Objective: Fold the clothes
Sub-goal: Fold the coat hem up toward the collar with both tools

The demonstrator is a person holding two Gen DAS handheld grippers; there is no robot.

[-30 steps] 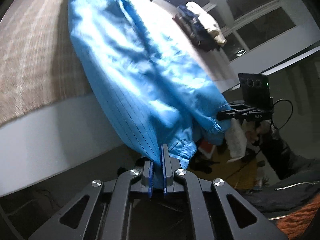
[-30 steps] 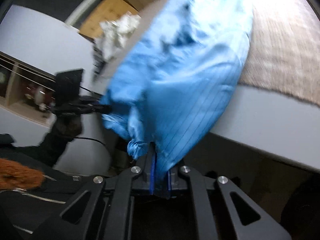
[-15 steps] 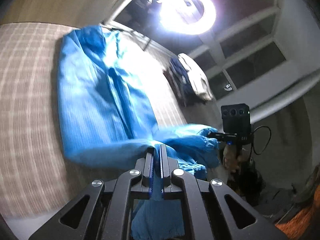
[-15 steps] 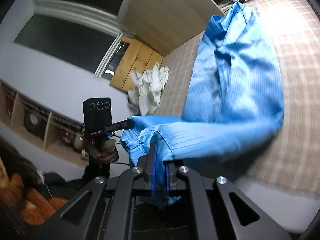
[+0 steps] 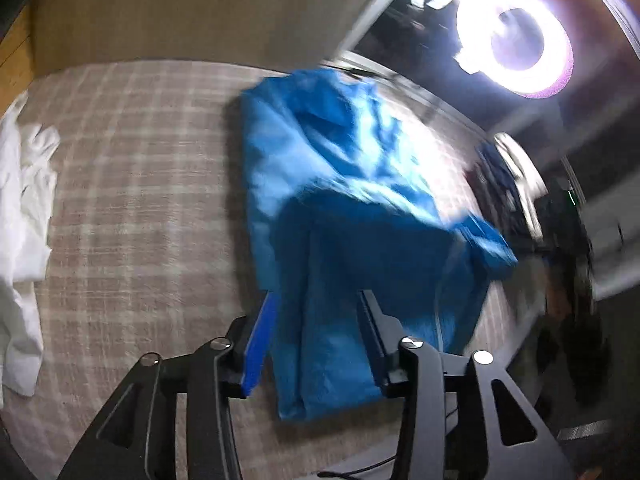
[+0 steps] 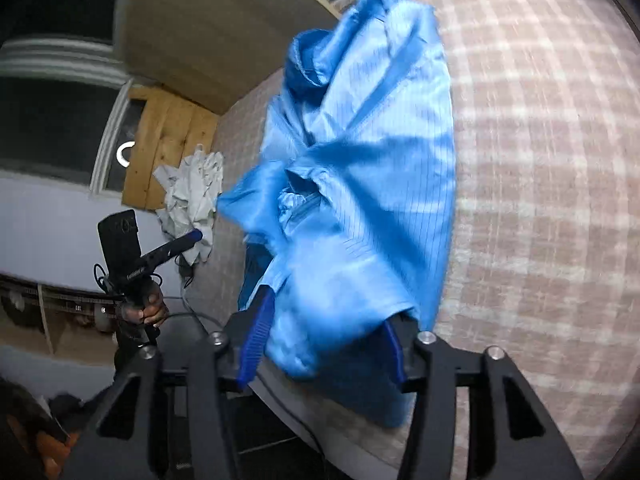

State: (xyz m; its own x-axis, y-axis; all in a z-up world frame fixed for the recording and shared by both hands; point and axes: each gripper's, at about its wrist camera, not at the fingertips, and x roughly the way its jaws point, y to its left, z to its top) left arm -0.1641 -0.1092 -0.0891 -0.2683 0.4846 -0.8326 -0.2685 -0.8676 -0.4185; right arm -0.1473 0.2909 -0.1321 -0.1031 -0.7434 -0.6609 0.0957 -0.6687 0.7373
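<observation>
A shiny blue garment [image 5: 336,200] lies on the plaid bed cover [image 5: 132,184], its near part folded up over itself. It also shows in the right wrist view [image 6: 372,168]. My left gripper [image 5: 316,312] is open, with the garment's near fold lying between its fingers. My right gripper [image 6: 326,324] is open too, with the blue cloth's near edge loose between its fingers. The left gripper also shows in the right wrist view [image 6: 176,246], held in a hand.
A white garment [image 5: 24,208] lies crumpled at the bed's left side and shows in the right wrist view [image 6: 192,196]. A pile of dark and white clothes [image 5: 508,184] sits at the far right. A bright ring light [image 5: 520,56] glares above.
Both grippers lifted the garment's lower end from off the bed edge, carried it up over the body, and opened, releasing the cloth onto the bed.
</observation>
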